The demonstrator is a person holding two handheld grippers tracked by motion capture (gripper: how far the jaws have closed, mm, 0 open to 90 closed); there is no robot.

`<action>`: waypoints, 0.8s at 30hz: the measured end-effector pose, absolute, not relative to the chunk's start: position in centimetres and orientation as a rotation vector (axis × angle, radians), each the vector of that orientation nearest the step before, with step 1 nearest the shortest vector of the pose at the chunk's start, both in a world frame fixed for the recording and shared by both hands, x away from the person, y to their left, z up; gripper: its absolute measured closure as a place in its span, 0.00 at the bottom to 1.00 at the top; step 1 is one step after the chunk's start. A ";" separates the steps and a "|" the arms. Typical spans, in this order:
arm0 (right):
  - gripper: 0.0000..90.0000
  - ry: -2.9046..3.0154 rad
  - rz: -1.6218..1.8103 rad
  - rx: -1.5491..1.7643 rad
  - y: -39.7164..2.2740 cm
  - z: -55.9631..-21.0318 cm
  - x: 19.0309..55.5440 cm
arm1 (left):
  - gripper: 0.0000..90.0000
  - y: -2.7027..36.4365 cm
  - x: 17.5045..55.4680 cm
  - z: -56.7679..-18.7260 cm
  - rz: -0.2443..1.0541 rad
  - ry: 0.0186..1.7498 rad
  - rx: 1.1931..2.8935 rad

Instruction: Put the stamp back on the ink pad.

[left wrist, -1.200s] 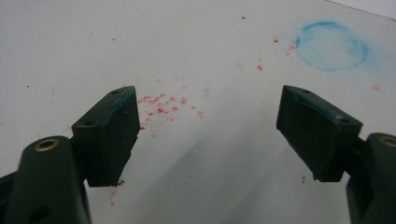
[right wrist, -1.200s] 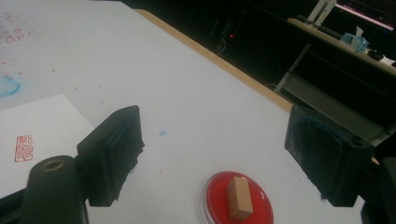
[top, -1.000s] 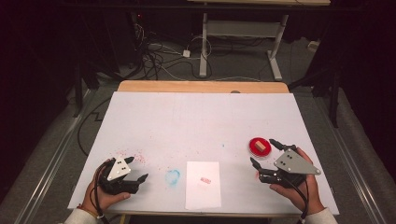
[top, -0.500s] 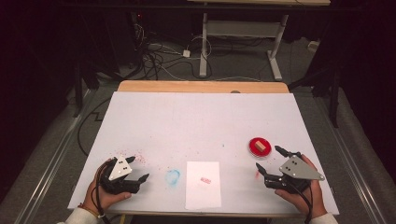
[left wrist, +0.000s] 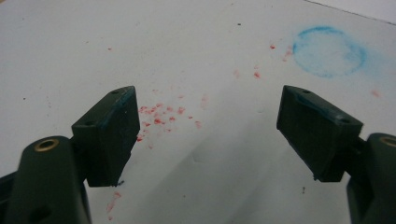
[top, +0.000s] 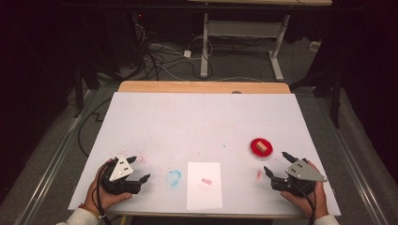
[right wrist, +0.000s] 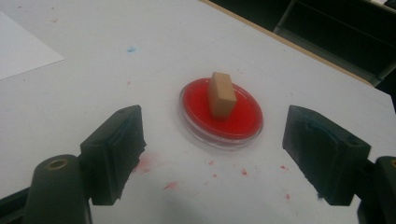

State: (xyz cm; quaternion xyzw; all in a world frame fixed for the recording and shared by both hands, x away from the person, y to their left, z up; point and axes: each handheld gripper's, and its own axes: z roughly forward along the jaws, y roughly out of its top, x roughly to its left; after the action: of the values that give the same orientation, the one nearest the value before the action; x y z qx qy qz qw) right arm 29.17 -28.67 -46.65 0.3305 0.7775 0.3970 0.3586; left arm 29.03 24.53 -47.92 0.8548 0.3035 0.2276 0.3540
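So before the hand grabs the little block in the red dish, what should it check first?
1. Right gripper open wide enough: ok, jaws stand far apart.
2. Wooden block upright in the red dish: ok.
3. Block lined up between the jaws: ok, it sits ahead of the gap, apart from both.
4. Right gripper holding nothing: ok.
5. Left gripper out of the way: ok, open over the red specks.
6. Block stuck to the ink: cannot tell.

No writing, label, brand or number can be read on anything in these views.
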 end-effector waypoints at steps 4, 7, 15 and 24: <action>0.20 2.007 1.032 0.835 -28.5 -46.6 29.0 | 0.23 24.3 28.8 -47.8 0.595 0.775 2.212; 0.19 1.999 1.037 0.830 -28.5 -46.3 28.8 | 0.23 24.4 28.7 -47.9 0.601 0.770 2.226; 0.19 1.989 1.040 0.802 -28.1 -45.9 28.6 | 0.23 24.5 28.8 -47.9 0.598 0.775 2.219; 0.19 1.993 1.043 0.793 -28.0 -45.8 28.5 | 0.23 24.4 28.8 -47.9 0.599 0.773 2.225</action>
State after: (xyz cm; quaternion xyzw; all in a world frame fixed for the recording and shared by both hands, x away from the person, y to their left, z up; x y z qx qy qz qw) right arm 28.45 -27.97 -45.79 0.3088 0.7766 0.4063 0.3693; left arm 28.85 24.37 -47.90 0.8582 0.2982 0.2311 0.3482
